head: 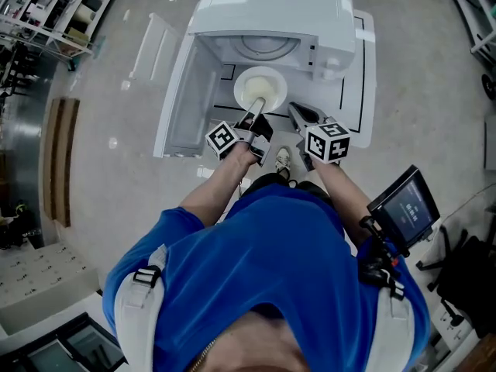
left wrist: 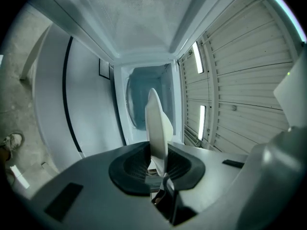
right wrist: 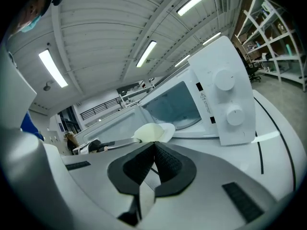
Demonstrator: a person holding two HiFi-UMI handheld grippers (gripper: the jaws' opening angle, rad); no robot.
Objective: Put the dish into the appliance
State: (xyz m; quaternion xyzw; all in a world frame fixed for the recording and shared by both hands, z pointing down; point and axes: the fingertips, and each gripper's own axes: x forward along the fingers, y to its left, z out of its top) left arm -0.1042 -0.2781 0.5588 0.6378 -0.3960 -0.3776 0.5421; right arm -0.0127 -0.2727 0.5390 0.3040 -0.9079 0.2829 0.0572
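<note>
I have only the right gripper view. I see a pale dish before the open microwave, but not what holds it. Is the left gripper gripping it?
Observer: Yes. In the left gripper view the left gripper has its jaws shut on the rim of the dish, which stands edge-on between the pads.
Operator: Thank you. Is the dish already inside the microwave?
Observer: Not yet. In the head view the dish is at the mouth of the microwave, short of the round turntable inside it.
</note>
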